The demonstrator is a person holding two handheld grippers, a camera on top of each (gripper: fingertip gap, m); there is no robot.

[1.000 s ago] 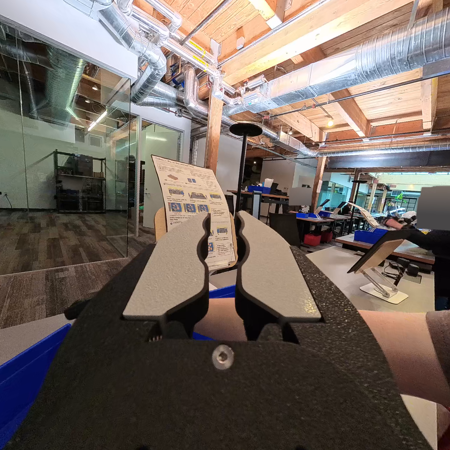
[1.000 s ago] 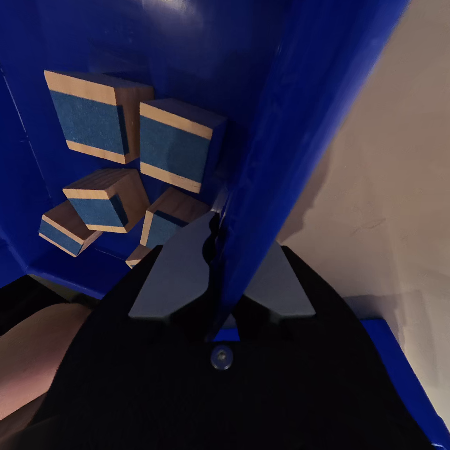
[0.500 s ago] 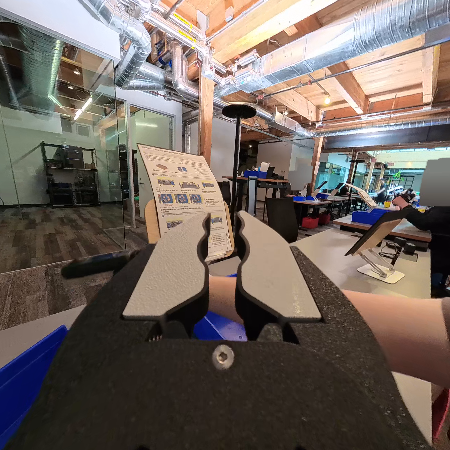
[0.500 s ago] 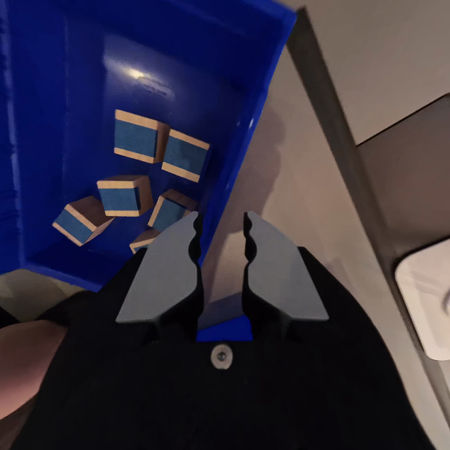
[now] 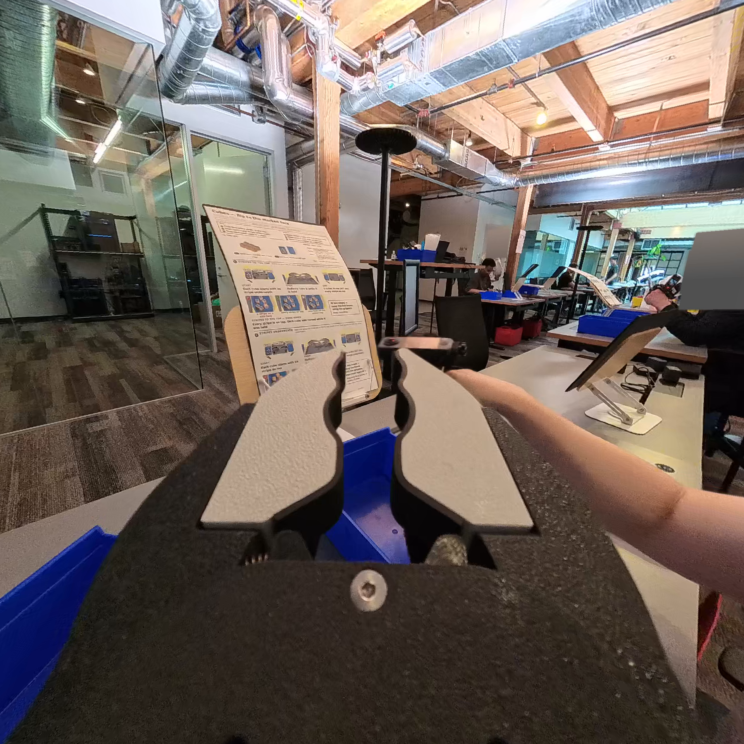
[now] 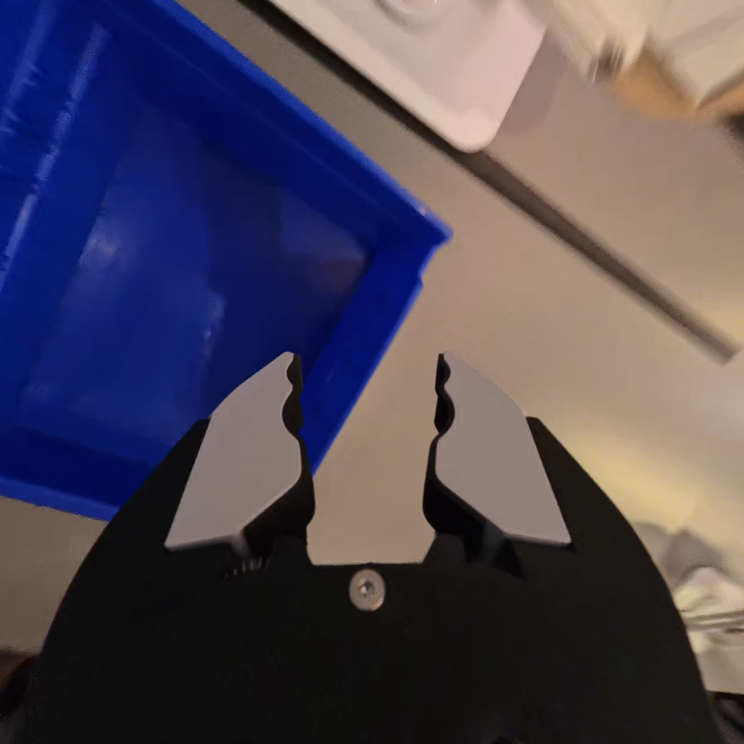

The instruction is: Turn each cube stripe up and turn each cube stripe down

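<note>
In the left wrist view, the left gripper [image 5: 368, 362] is hovering slightly parted and empty above a blue bin [image 5: 364, 455], facing an instruction sheet [image 5: 296, 302]. In the right wrist view, the right gripper [image 6: 368, 358] is spreading wide, empty, over the bench [image 6: 523, 322] beside the blue bin [image 6: 402, 257]; no cubes are showing.

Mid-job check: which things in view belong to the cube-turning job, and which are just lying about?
Job: left claw, open; right claw, open; blue bin; instruction sheet on its stand. No cubes show in either view.
Lying about: tilted board stand; white base plate; black office chair.
</note>
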